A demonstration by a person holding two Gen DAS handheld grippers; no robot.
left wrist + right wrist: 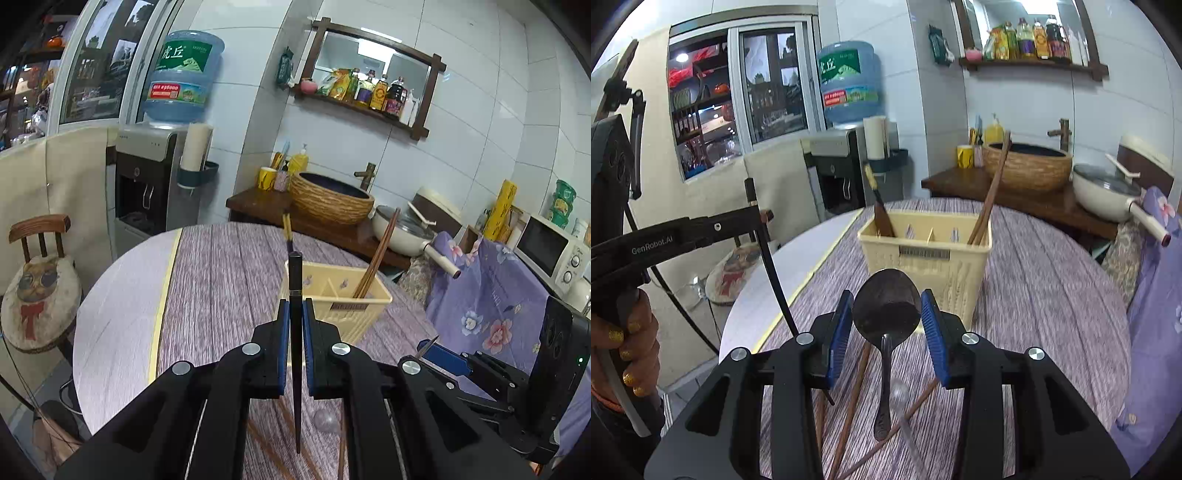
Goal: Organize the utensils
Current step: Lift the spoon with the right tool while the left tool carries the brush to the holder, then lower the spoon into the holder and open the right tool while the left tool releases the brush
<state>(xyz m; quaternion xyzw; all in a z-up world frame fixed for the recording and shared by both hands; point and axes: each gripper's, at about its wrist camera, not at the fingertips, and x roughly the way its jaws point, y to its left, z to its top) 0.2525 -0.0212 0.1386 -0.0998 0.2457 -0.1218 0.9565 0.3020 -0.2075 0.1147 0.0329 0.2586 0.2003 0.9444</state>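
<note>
My left gripper is shut on a black chopstick, which stands upright between the blue pads above the table. My right gripper is shut on a metal spoon, pads on the bowl's sides, handle hanging down. Just beyond both stands a yellow divided basket. Its right compartment holds brown chopsticks, its left a black chopstick with a yellow top. In the right wrist view the left gripper is at the left, held by a hand.
Under the grippers, loose brown chopsticks and a clear plastic spoon lie on the round table's purple cloth. Behind are a wooden counter with a woven basin and a pan. A water dispenser and chair stand left.
</note>
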